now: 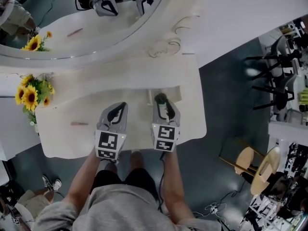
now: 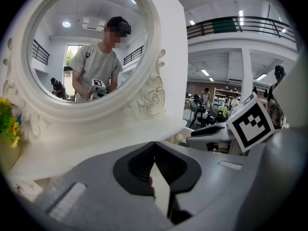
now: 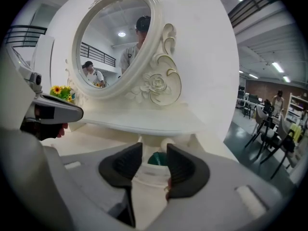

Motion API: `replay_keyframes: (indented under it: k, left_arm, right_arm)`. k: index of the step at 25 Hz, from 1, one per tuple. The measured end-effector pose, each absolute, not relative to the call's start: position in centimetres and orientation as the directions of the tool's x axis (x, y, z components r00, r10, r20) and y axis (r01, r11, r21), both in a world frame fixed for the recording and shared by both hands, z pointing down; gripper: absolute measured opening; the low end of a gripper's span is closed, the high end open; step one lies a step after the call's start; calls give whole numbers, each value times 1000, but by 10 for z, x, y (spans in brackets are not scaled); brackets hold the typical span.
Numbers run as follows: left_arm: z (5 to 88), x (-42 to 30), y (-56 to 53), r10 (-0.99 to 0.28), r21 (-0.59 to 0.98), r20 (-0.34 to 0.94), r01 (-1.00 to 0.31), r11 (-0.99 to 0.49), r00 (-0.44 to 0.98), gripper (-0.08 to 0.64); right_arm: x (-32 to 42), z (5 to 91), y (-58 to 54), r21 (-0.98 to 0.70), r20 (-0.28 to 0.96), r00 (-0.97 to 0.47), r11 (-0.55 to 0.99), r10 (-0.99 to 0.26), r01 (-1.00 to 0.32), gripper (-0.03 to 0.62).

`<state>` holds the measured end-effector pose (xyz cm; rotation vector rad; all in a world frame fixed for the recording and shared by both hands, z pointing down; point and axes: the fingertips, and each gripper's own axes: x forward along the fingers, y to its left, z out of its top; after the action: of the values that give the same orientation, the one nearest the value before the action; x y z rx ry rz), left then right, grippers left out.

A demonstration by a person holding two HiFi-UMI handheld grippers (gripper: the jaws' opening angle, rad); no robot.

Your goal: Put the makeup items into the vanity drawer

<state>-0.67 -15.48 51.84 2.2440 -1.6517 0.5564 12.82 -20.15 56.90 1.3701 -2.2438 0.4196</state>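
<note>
**Right gripper spread at the open drawer**

The left gripper [image 2: 154,145] has its jaws pressed together above the vanity table [image 1: 192,114]. Beside it, the right gripper [image 3: 154,149] stands spread, pinching nothing. Just beyond its jaws, a teal item [image 3: 157,160] lies in the small open drawer [image 1: 175,93]. A pink stick [image 1: 79,124] lies on the tabletop, well to the left.

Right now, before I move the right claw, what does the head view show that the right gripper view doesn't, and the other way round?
Head view only: a pink stick lying towards the left of the vanity top, and a wooden stool on the floor. Right gripper view only: a green round item just beyond the open right claw, and what looks like a reddish item pinched in the left claw. Both: the vanity, its oval mirror, the sunflowers and the two claws.
</note>
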Motion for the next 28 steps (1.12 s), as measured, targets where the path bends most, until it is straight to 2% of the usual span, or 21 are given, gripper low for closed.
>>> replay_keyframes:
  k: [8,20,28]
  left_arm:
    - [497,-2,-152,-854,5,441,-953,-304,275,11]
    - [427,-14,-128,-904,-30,323,-952,-305,280,11]
    - [391,-21,-100,-915,-53,253,-939,-339,316,11]
  right_arm:
    - [128,548,-196,-4,520,-392,457,-759,-889,161]
    - [116,464,-160,30,399,-408,456,-821,-889,161]
    - [110,414,-116,63,297,-366,400,-882,-914,83]
